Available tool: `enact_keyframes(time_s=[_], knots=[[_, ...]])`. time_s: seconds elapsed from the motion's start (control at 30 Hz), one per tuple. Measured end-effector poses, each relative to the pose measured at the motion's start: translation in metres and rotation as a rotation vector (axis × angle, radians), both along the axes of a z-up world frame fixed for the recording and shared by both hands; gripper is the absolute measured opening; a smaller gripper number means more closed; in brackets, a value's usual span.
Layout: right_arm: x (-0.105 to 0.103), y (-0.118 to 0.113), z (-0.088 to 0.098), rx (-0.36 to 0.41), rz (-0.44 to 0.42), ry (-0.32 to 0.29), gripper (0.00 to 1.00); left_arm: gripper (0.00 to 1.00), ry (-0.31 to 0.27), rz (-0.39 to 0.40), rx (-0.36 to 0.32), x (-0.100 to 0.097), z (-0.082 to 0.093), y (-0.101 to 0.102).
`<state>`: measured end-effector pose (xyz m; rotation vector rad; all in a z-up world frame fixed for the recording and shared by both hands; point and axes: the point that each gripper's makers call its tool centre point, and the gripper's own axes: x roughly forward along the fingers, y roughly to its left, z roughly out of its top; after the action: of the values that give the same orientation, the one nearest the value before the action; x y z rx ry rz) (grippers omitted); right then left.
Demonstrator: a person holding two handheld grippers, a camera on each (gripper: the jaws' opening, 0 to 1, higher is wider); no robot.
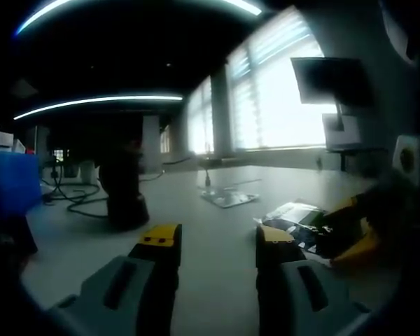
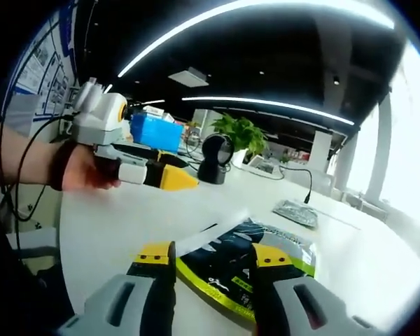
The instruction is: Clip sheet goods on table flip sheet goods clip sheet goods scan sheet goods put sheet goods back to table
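Your left hand (image 2: 84, 171) comes in from the left side of the right gripper view, wrist strap on, holding the left gripper (image 2: 169, 179) roughly level above the table (image 2: 105, 224) with its yellow tips pointing toward the scanner (image 2: 215, 158). In its own view that left gripper (image 1: 217, 241) has its jaws parted wide with nothing between them, just bare table (image 1: 210, 210) ahead. Your right gripper (image 2: 213, 257) sits low over the table edge, jaws apart about the same, and the one sheet goods pack (image 2: 252, 255) lies flat right in front of them, dark with a green border; its near edge runs between and under the tips, but I can't tell if they're actually touching it. From the left gripper view you can see that same pack (image 1: 294, 215) off to the right with the right gripper (image 1: 350, 234) over it. Count-wise: one pack, one black dome scanner (image 1: 122, 189), one blue box (image 2: 156, 133), one potted plant (image 2: 241, 133) behind, and a flat grey tray thing (image 2: 296, 212) farther along the table.
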<state>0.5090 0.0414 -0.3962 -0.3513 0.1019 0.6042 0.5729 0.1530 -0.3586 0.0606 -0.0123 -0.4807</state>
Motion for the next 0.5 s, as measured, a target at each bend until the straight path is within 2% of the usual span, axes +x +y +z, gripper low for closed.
enact_keyframes(time_s=[0.37,0.5], knots=[[-0.0010,0.0009,-0.0034,-0.011,0.000,0.001,0.36,0.35,0.000,-0.001,0.001,-0.0003,-0.0004,-0.0004],[-0.0022,0.0015,-0.0071,-0.006,-0.003,0.021,0.29,0.35,0.000,0.000,0.001,-0.0004,-0.0004,-0.0003]])
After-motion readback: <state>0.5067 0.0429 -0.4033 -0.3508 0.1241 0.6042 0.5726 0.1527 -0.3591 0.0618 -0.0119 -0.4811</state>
